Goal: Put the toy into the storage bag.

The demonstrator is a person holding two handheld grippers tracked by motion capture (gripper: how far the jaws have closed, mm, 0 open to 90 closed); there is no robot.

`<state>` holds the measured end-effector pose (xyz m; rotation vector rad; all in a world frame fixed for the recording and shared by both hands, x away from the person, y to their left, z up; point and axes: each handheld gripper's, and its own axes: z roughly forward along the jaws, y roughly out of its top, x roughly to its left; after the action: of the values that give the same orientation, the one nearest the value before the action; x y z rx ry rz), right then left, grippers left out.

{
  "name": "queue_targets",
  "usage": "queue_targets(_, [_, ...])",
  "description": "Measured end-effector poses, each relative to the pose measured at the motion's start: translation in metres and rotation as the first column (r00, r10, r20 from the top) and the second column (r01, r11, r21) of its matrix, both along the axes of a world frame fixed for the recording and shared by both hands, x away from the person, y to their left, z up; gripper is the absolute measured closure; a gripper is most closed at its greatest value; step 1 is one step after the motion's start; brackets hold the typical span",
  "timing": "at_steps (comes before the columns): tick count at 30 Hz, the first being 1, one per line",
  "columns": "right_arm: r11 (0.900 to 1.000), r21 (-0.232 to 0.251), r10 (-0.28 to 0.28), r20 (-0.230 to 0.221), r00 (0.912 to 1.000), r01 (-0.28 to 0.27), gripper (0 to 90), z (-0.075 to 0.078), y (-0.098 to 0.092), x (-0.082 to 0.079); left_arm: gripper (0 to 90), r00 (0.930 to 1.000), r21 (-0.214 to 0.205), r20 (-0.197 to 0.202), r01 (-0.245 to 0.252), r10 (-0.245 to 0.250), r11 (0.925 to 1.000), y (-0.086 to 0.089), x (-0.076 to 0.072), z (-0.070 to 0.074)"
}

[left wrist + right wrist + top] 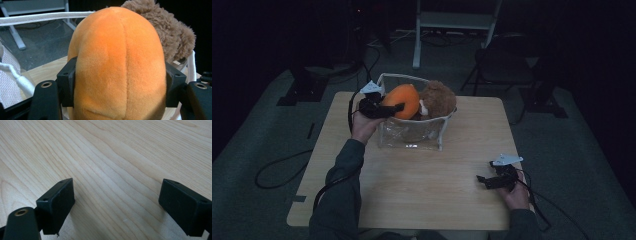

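An orange plush toy (403,99) sits at the top of a clear bag with white trim (412,135) at the back of the wooden table (422,185). My left gripper (396,107) is shut on it; in the left gripper view both pads press into the orange plush toy (117,65). A brown plush toy (438,98) lies beside it in the bag, also seen as the brown plush toy (170,27) behind the orange one. My right gripper (483,181) rests low over the table's right front, its jaws wide apart over bare wood with nothing between them (117,202).
The bag's white rim (45,17) runs behind the orange toy. A metal stand (452,25) and a dark folding chair (502,65) stand on the floor beyond the table. Cables trail over the carpet at the left (277,170).
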<state>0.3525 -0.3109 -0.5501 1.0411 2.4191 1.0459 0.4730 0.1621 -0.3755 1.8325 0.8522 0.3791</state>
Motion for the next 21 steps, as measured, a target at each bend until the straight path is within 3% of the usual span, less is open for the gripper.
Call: queue_targets(21, [1.0, 0.0, -0.001, 0.001, 1.0, 0.001, 12.5, -0.0001, -0.0001, 0.0003, 28.4, 0.9996, -0.01, -0.025, 0.01, -0.01, 0.9999, 0.0003, 0.0015, 0.0001])
